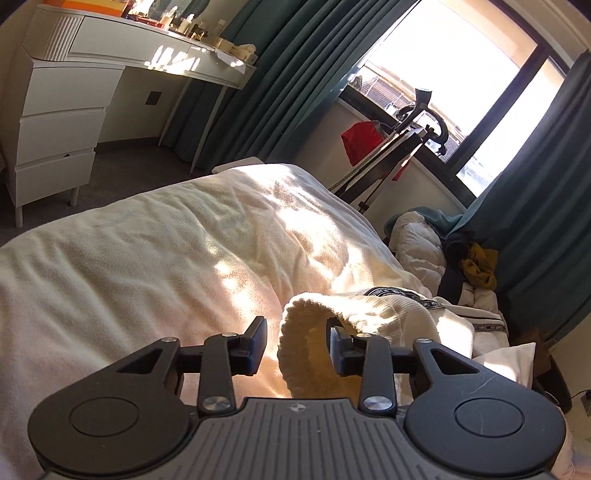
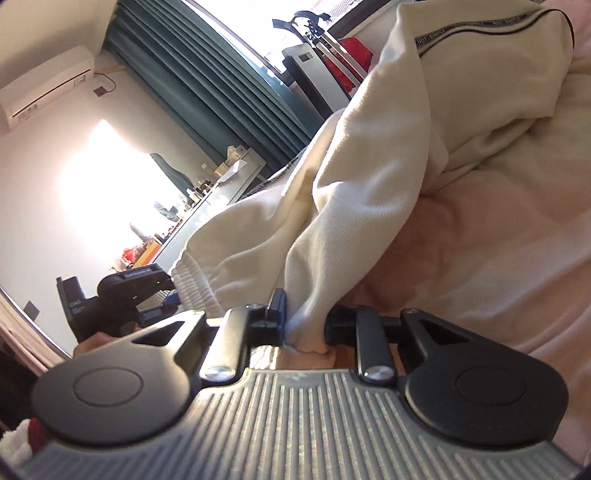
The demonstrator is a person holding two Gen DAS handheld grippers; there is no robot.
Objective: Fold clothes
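Garment hides right fingers' pad (left gripper).

"DAS" is showing in white letters on the black body of the left claw, seen from the right wrist. Lettered tape is running along the cream garment; print too small to read.
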